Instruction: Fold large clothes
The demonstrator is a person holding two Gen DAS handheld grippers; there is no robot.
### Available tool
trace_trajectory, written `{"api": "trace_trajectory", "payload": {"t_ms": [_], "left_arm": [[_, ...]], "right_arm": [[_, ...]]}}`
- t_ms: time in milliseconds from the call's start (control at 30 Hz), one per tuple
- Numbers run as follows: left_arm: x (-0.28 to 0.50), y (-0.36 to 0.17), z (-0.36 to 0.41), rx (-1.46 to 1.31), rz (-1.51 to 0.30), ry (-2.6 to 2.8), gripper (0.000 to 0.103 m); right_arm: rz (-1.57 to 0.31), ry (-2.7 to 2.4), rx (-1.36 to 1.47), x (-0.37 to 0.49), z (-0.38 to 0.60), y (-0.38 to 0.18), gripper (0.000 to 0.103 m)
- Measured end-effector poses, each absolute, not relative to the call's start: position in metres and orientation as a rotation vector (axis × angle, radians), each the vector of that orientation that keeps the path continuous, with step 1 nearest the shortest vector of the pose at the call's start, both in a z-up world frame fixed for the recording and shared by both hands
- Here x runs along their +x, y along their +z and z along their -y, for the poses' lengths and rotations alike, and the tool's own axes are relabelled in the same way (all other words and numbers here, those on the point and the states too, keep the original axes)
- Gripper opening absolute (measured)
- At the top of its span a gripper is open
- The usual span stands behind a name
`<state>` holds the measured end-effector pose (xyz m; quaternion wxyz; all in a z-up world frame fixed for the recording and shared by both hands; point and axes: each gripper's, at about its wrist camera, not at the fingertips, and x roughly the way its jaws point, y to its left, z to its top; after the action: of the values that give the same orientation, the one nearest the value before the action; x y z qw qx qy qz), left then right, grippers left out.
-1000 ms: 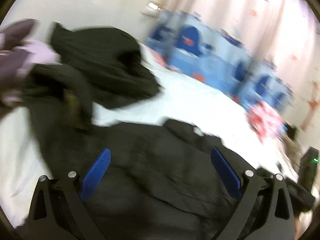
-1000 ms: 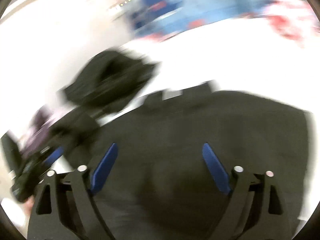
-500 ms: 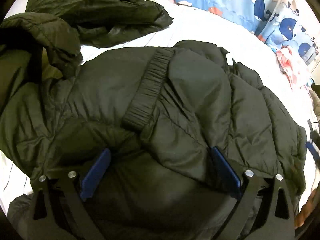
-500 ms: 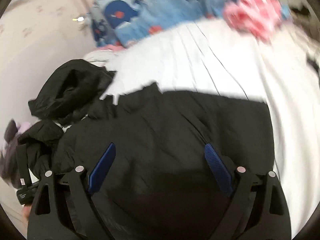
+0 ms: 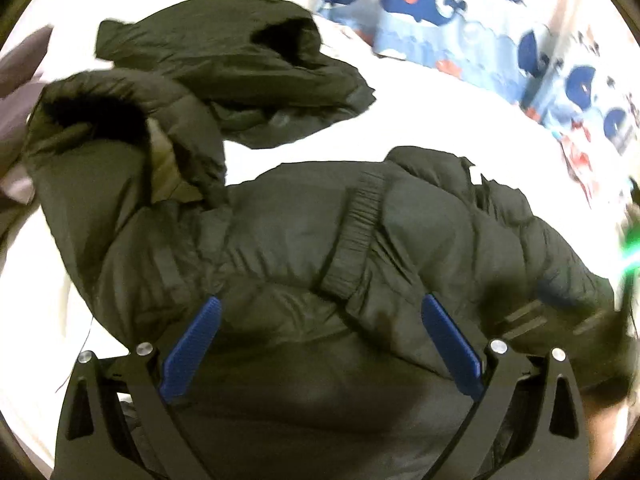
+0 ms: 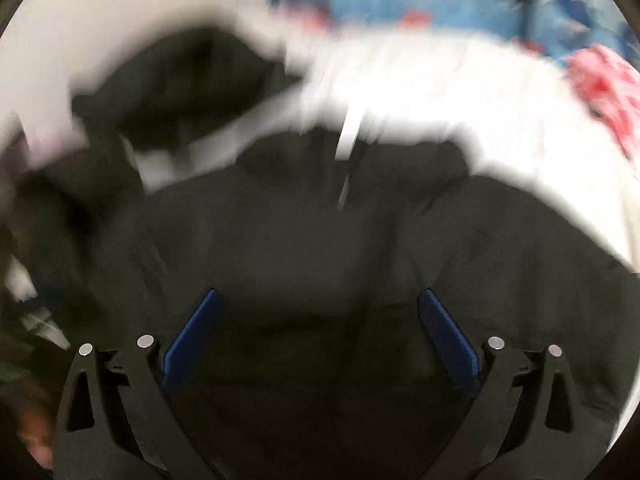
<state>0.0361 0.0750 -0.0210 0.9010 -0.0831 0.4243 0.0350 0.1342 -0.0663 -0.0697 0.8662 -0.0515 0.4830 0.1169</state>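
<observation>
A dark olive puffer jacket (image 5: 280, 248) lies spread on the white bed sheet (image 5: 440, 112), one sleeve folded across it with the ribbed cuff (image 5: 356, 236) near the middle. Its hood (image 5: 120, 132) bunches up at the left. My left gripper (image 5: 320, 320) hovers low over the jacket's near part, open, blue pads wide apart and clamping nothing. The right wrist view is blurred: the same jacket (image 6: 320, 232) fills it, and my right gripper (image 6: 320, 316) stands wide open above the fabric with nothing pinched.
A second dark jacket (image 5: 240, 64) lies crumpled behind the first. Whale-print blue fabric (image 5: 440, 12) runs along the far side of the bed. A pink-red cloth (image 6: 604, 84) sits at the far right, and a purple garment (image 5: 16, 80) at the left edge.
Both grippers have tipped down and come closer over the jacket. The right gripper swung sideways and rolled, so the jacket's collar is now centred. Both stay open.
</observation>
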Motion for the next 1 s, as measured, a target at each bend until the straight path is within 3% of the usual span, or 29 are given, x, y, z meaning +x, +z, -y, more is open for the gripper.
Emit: {"api": "trace_trajectory", "payload": {"t_ms": [233,333,567,733,1000], "left_arm": [[0.028,-0.013,-0.078,-0.154,-0.843,0.073,0.096],[0.022,-0.007,-0.072,-0.116,-0.807,0.077,0.096],[0.009,0.009,-0.048,0.07,-0.704,0.086,0.096],[0.029,0.009,-0.051,0.116,-0.787,0.011,0.096],[0.109,-0.003,-0.119,-0.118,-0.924,0.089,0.096]], "right_arm": [[-0.884,0.257,-0.06,0.093,0.078,-0.028,0.097],[-1.041,0.273,-0.14,0.094,0.068,-0.062,0.097],[-0.903,0.283,0.134,0.058,0.123,-0.013,0.097],[-0.904,0.313,0.31,0.028,0.157,-0.059,0.097],[-0.91,0.322,0.349,0.034,0.149,-0.063,0.097]]}}
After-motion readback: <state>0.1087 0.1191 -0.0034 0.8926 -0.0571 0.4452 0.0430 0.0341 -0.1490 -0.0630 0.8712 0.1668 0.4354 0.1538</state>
